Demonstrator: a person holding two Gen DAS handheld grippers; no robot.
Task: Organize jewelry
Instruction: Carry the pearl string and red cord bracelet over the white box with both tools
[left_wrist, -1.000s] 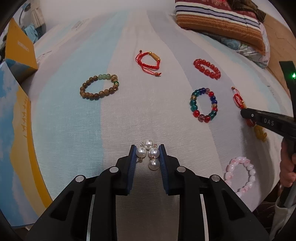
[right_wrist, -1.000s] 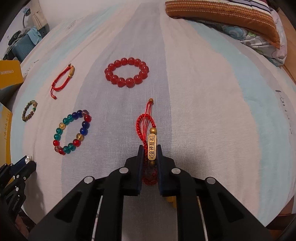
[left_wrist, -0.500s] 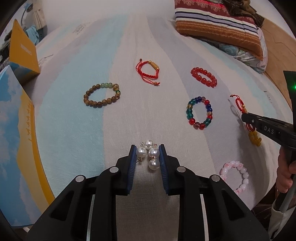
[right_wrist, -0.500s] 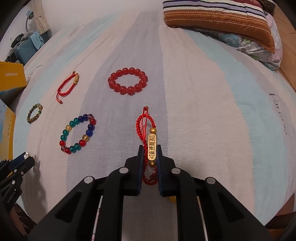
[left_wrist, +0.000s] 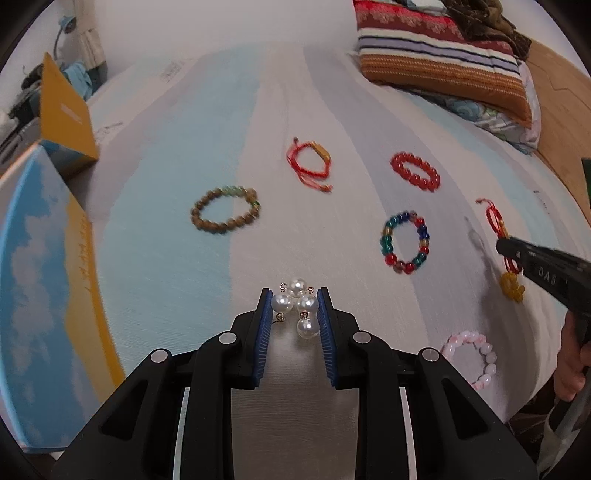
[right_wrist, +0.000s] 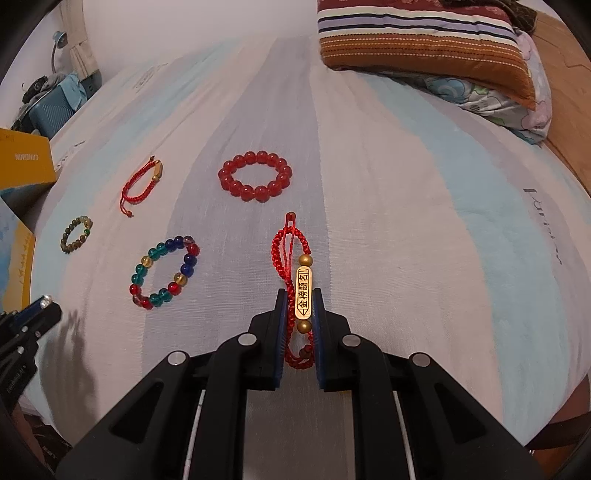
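The pearl piece (left_wrist: 298, 307) is clenched in the left tool (left_wrist: 293, 314), above the bed (left_wrist: 184, 258). The right tool (right_wrist: 299, 325) grips a red cord bracelet (right_wrist: 291, 266). At ten o'clock lies a beaded bracelet (right_wrist: 164, 272).

Left gripper (left_wrist: 293, 299): two black moulded fingers, each lined inside with a ribbed blue pad (left_wrist: 263, 332), with round silver fasteners on the upper faces. Right gripper (right_wrist: 299, 295): identical black fingers, blue ribbed pads and silver fasteners. Seen from the left gripper, its side carries pale "DAS" lettering. A hand (left_wrist: 570, 363) wraps the handle.
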